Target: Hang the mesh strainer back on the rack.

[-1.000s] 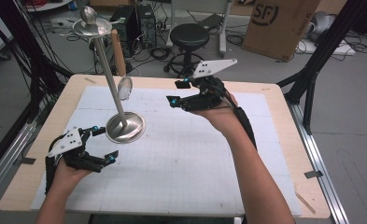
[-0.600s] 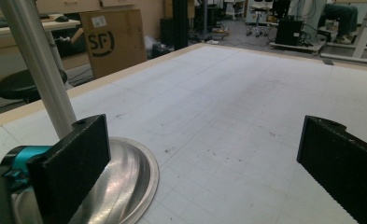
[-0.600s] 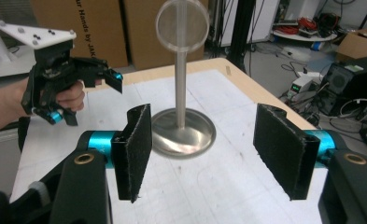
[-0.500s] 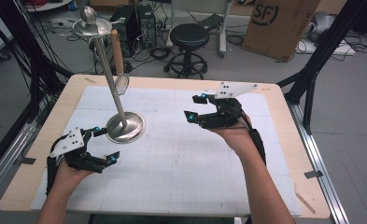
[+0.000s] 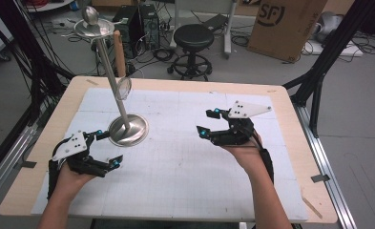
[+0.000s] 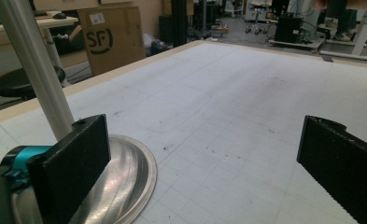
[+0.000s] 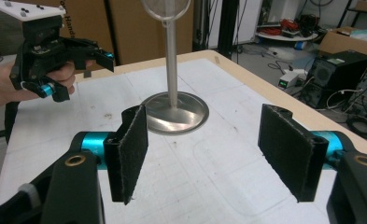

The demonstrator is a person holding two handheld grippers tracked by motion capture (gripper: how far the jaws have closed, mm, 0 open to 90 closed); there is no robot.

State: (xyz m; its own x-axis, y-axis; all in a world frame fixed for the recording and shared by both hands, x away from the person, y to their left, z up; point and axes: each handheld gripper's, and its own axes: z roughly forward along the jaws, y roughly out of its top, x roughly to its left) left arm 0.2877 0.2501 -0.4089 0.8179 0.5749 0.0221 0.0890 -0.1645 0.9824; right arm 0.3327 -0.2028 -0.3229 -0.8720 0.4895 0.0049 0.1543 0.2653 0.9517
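A shiny metal stand (image 5: 128, 130) rests on its round base at the left of the white mat. Its slanted pole (image 5: 109, 71) carries a small clear ring (image 5: 123, 87) and a top dish (image 5: 94, 27) with a ball on it. My left gripper (image 5: 108, 149) is open just in front of the base; the left gripper view shows the base (image 6: 125, 182) beside my left pad (image 6: 71, 163). My right gripper (image 5: 208, 122) hovers open at mid-right, pointing left at the stand (image 7: 176, 112). Its jaws have just been opening, with nothing between the pads (image 7: 130, 149).
The mat covers a wooden table (image 5: 290, 119) with a bare rim. Behind the far edge stand a black stool (image 5: 193, 38), a cardboard box (image 5: 285, 24) and computer gear. Black frame posts (image 5: 318, 81) flank the table. The left gripper (image 7: 55, 51) shows in the right gripper view.
My right hand has come down toward the mat and back toward the person, and its jaws look a little wider. The left hand and the stand have stayed put.
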